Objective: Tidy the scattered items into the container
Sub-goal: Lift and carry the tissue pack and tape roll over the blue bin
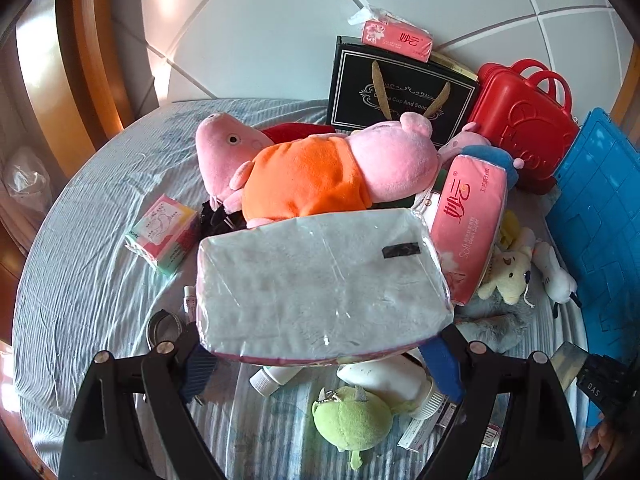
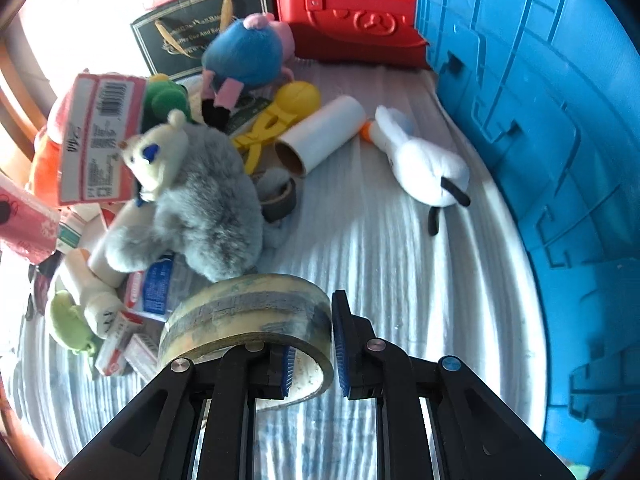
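Left gripper: clamping the wrapped tissue pack, jaws standing wide.
Right gripper: pinching the tape roll wall.

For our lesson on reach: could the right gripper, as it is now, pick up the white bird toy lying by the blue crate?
Probably not yet. The right gripper is shut on a roll of tape, so its jaws are taken. The way itself looks free: only bare bedsheet lies between it and the white bird toy.

The goose toy lies between the cardboard tube and crate.
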### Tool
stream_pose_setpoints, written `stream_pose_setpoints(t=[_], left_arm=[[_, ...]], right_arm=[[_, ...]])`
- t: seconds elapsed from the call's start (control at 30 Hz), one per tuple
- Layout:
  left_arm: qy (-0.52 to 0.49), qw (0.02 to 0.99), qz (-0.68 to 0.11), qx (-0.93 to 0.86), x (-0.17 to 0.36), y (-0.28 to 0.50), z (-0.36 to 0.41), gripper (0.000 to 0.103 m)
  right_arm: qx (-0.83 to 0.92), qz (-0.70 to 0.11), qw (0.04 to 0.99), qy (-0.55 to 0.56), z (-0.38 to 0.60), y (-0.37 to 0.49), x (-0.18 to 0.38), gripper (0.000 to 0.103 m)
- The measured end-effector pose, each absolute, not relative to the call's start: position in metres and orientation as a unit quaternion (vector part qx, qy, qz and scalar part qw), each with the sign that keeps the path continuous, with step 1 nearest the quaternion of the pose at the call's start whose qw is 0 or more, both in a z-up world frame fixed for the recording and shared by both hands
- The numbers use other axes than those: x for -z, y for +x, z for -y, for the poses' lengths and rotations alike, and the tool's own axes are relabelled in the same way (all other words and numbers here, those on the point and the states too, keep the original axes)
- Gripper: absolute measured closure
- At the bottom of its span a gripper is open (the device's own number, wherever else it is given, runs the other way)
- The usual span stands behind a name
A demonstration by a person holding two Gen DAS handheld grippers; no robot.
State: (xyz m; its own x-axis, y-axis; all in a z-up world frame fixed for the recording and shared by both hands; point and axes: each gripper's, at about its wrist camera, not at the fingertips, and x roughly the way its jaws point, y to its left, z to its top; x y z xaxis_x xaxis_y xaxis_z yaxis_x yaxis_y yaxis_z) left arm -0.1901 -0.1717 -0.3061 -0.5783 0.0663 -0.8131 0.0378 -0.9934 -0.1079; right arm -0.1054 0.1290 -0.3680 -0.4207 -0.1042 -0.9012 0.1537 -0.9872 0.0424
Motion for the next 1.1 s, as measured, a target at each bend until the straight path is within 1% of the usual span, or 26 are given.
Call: stream_pose_setpoints(t=[0.67, 1.1], left_arm=[[-0.428, 0.007, 0.057, -0.902, 0.243, -0.149, 0.178, 0.016], [-0.402, 0.015, 0.049, -0.914, 0.191, -0.121, 0.165, 0.016]], right_arm=[[0.869, -0.006, 0.122, 0.479, -0.123, -0.083, 0.276, 0.087], [0.889, 0.011, 0.156, 0.43, -0.13, -0.055, 0.198, 0.087]])
